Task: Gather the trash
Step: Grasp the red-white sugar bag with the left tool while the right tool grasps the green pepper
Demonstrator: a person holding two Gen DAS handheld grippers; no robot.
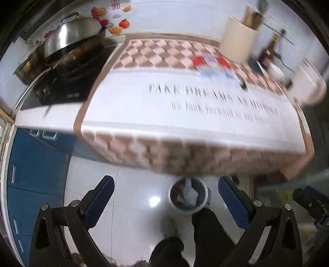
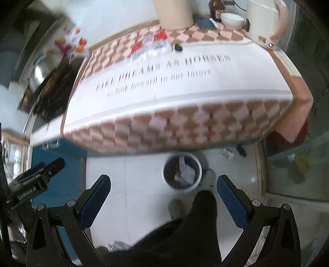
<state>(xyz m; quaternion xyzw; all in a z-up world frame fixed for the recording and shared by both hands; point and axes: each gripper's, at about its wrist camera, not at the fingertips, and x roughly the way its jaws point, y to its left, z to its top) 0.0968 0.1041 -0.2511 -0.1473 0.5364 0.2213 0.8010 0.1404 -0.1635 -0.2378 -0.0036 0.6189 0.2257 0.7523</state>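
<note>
A small grey trash bin [image 1: 188,195] [image 2: 182,173] with wrappers inside stands on the white floor below the table's front edge. On the far part of the table lies a crumpled red, white and blue wrapper [image 1: 216,67] [image 2: 151,48], with a small dark green bit [image 1: 244,85] [image 2: 178,47] beside it. My left gripper [image 1: 166,195] is open and empty, held above the floor in front of the table. My right gripper [image 2: 163,193] is open and empty too, hovering over the floor near the bin. Both views are blurred.
The table wears a checked pink cloth [image 1: 164,51] [image 2: 185,123] with printed lettering. A cream canister [image 1: 238,40], a dark bottle [image 2: 216,8], a white bowl [image 2: 232,20] and a kettle [image 2: 265,22] stand at its back. A wok [image 1: 72,37] sits on the stove at left. A person's dark trouser leg [image 2: 203,221] stands by the bin.
</note>
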